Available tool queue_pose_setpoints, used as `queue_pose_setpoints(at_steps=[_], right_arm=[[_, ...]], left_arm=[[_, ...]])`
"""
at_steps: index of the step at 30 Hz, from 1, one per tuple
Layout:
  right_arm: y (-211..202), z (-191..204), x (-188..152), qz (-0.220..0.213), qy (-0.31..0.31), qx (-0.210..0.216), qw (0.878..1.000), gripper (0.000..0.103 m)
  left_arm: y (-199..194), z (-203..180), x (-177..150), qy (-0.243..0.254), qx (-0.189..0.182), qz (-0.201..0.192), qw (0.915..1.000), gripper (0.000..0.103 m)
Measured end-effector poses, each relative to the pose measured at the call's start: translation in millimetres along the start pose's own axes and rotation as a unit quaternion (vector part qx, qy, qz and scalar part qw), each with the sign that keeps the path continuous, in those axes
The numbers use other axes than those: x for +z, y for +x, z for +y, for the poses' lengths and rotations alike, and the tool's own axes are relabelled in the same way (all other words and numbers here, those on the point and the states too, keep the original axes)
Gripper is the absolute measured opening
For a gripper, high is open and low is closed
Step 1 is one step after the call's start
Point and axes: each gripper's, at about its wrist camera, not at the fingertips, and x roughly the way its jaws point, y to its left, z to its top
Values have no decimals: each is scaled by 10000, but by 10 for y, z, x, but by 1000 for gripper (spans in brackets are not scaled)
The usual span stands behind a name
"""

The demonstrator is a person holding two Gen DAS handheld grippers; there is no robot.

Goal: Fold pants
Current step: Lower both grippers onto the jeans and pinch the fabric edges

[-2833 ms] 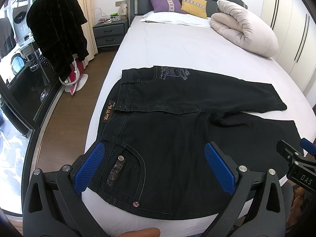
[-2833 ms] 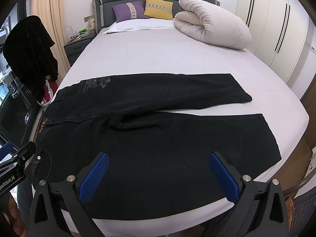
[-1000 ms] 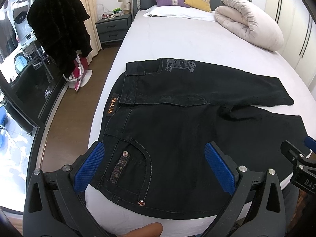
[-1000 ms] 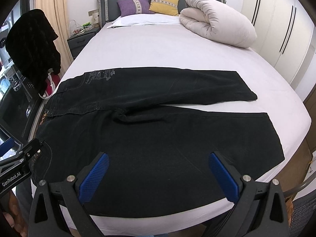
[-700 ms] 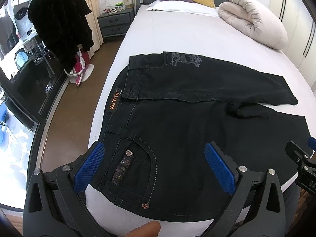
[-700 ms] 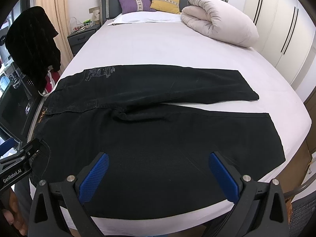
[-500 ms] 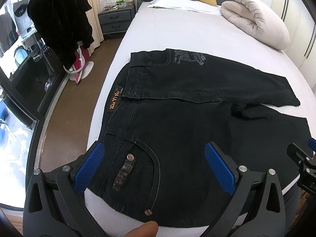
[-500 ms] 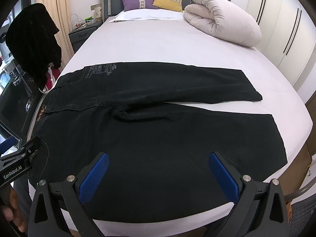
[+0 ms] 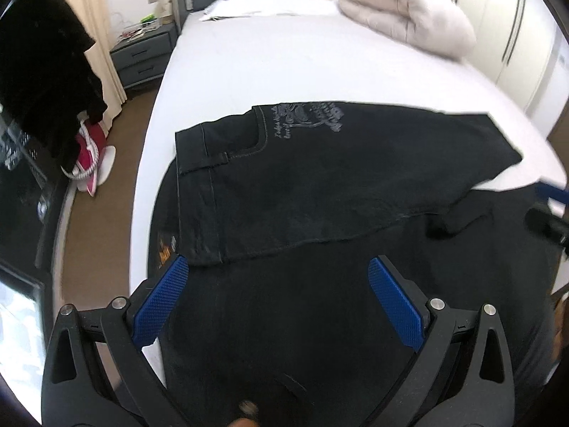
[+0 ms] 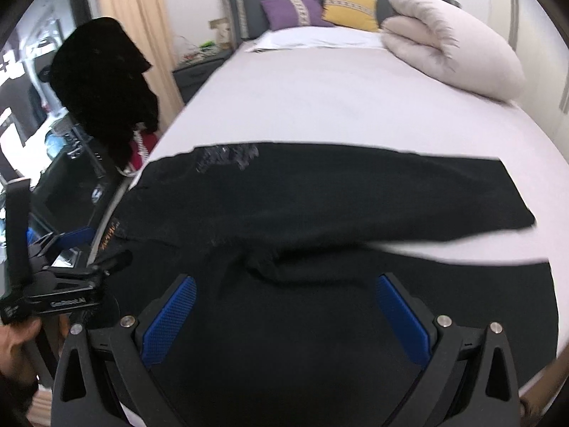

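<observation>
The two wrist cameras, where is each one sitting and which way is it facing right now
Left wrist: rides the left gripper at the bed's near edge, over the waistband end of the black pants, facing the headboard; its own open blue fingers show, plus the right gripper at the frame's right edge.
Right wrist: rides the right gripper over the near pant leg, facing the same way; its open fingers show, plus the left gripper and a hand at left.
Shared: pants, white bed, rolled duvet, purple and yellow pillows.
</observation>
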Motion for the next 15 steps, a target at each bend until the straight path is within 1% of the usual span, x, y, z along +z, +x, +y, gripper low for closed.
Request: queue_pose_setpoints(at_steps=[1, 4, 5, 6, 7, 8, 9, 10, 11, 13, 14, 15], right_arm=[[46, -23, 55, -22, -122, 40, 9999, 103], [191, -92, 211, -46, -451, 241, 9987, 95], [248, -118, 267, -39, -551, 367, 9978, 93], [321, -149, 332, -28, -667, 519, 9964, 89], [363, -174, 377, -13, -750, 625, 9952, 84], [415, -193, 424, 12, -841, 709, 9939, 82], [468, -218, 471, 38, -937, 828, 9921, 80], [514, -247, 510, 44, -1010, 954, 9903, 78], [577, -285, 562, 49, -1074, 1091, 9882, 78], [668, -341, 625, 66, -1126, 1270, 9855, 78], [725, -375, 661, 65, -1163, 1350, 9840, 78], [761, -398, 681, 71, -1190, 1404, 9829, 77]], left_arm=[[59, 36, 103, 44, 49, 27, 10000, 103], [214, 227, 456, 6, 54, -77, 10000, 103], [314, 309, 646, 94, -19, -134, 9999, 103], [382, 357, 779, 199, -136, -148, 9996, 103], [488, 408, 952, 370, -273, -135, 9989, 103], [630, 445, 1147, 638, -339, -91, 9973, 103], [738, 458, 1285, 852, -385, -30, 9956, 103], [857, 474, 1403, 1048, -508, 59, 9932, 103], [989, 489, 1510, 1207, -694, 197, 9901, 103], [1280, 528, 1700, 1400, -1184, 558, 9815, 101], [1436, 541, 1781, 1540, -1278, 706, 9772, 99], [1515, 530, 1779, 1616, -1302, 786, 9751, 98]])
